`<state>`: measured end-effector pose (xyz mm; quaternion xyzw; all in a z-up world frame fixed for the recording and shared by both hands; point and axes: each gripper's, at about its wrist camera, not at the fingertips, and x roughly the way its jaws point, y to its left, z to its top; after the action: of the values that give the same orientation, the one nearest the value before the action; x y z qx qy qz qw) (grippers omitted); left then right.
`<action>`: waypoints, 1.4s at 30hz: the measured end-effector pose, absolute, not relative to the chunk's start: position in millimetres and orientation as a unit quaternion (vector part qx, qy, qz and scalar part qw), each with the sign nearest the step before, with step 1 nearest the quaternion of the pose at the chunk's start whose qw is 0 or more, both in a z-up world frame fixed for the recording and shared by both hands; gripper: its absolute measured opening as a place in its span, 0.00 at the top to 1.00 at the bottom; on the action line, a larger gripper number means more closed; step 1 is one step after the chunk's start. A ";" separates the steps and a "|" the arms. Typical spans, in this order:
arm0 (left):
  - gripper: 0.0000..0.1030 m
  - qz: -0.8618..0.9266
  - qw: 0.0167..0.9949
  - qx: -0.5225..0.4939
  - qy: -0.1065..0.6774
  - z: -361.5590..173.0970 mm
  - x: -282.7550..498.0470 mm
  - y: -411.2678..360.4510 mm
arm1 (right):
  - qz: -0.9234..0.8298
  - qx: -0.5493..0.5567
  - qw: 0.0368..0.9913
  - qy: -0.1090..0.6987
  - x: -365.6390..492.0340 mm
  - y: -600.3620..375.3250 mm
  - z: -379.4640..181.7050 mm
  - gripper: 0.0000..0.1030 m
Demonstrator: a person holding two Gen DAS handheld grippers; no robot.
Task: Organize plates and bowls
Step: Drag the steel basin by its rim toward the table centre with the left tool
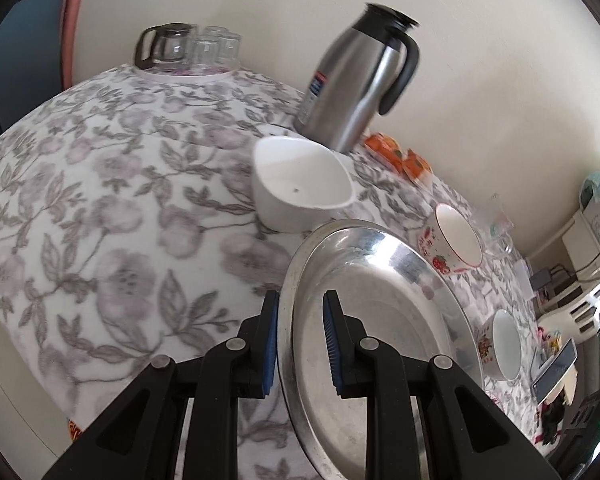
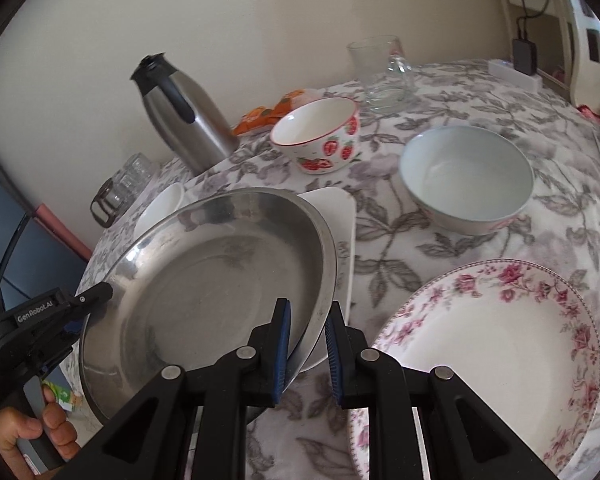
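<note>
Holding the round stainless-steel plate (image 2: 204, 280) by opposite rims, left gripper (image 1: 300, 336) and right gripper (image 2: 308, 344) both clenched, above the floral tablecloth (image 1: 100, 200).
We judge it light, rigid, slick; keep rim grips.

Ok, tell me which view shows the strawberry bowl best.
The right wrist view. There the strawberry bowl stands whole and fairly sharp behind the steel plate, with its red rim, white inside and strawberry print all visible. The left wrist view shows it smaller, squeezed towards the right edge beyond the plate, its print seen only in part.
</note>
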<state>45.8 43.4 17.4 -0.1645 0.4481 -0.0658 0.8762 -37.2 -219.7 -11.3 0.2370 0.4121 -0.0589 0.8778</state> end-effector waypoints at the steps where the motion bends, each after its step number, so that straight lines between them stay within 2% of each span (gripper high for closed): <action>1: 0.79 -0.068 0.876 -0.159 0.449 16.9 47.3 38.7 | -0.063 0.241 0.877 0.412 -36.6 -223.4 -12.7 0.82; 16: 0.79 -0.080 0.869 -0.138 0.468 -5.9 76.7 1.3 | -0.096 0.244 0.877 0.402 -30.5 -245.3 -20.7 0.82; 42: 0.79 -0.083 0.844 -0.146 0.509 -30.8 92.7 -0.5 | -0.097 0.214 0.878 0.417 -20.5 -238.8 -31.0 0.82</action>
<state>92.7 -0.5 -30.8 -0.1463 0.5087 -0.0829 0.8444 -20.5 -238.8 -31.0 0.2140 0.4173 -0.0970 0.8778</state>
